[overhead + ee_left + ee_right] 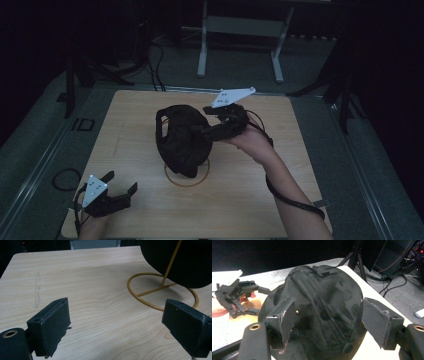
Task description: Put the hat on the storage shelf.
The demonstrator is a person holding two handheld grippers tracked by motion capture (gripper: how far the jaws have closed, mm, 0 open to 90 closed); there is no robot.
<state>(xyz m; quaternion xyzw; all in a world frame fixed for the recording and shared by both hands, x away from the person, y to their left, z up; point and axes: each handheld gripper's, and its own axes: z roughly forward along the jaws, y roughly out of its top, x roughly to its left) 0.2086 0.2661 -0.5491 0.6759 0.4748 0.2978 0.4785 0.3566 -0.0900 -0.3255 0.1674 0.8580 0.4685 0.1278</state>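
Cap (182, 139) on wire stand (162, 290): light, soft, floppy mesh; best pinched at brim. Right gripper (328, 320) fingers apart around it; left gripper (120, 186) fingers apart, empty.

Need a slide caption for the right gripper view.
Right claw open around black cap on its stand.

looks like a dim lab setup: bare wooden table (150, 210) on grey carpet, cables (155, 65) trailing everywhere, stand legs (240, 50) and tripods (340, 95) around it
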